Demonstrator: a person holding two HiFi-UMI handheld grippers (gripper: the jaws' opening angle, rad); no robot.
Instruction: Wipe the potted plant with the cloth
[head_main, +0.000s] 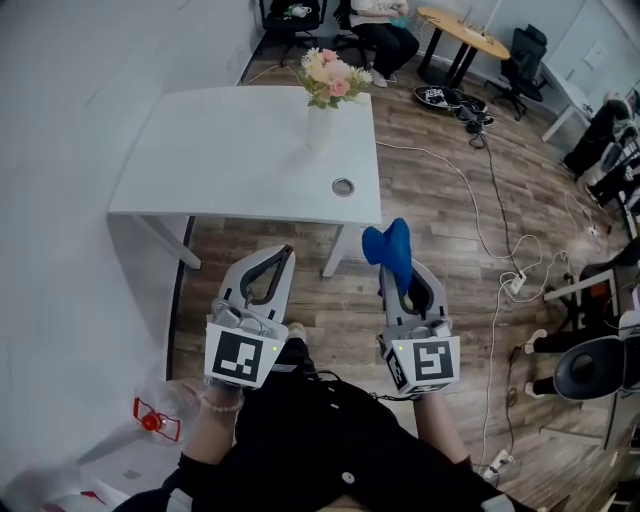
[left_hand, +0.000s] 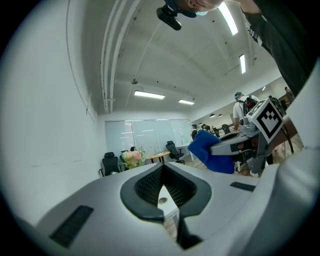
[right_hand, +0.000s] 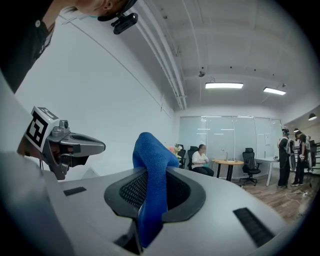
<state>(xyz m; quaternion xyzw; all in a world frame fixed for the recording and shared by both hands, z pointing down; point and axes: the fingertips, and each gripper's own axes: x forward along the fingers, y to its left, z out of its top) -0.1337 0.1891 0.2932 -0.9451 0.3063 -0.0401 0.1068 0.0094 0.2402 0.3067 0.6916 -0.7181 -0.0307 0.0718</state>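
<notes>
The potted plant (head_main: 328, 88), pink and cream flowers in a white vase, stands at the far edge of the white table (head_main: 230, 160); it shows small in the left gripper view (left_hand: 132, 157) and behind the cloth in the right gripper view (right_hand: 175, 149). My right gripper (head_main: 398, 262) is shut on a blue cloth (head_main: 390, 250), which sticks up from its jaws (right_hand: 150, 185). My left gripper (head_main: 278, 258) is shut with nothing in it (left_hand: 162, 186). Both are held level over the floor, short of the table's near edge.
A round cable hole (head_main: 343, 186) sits near the table's right front corner. Cables (head_main: 500, 250) trail over the wooden floor to the right. Office chairs (head_main: 520, 55), a round wooden table (head_main: 465, 32) and seated people are beyond. A white wall (head_main: 60, 150) runs along the left.
</notes>
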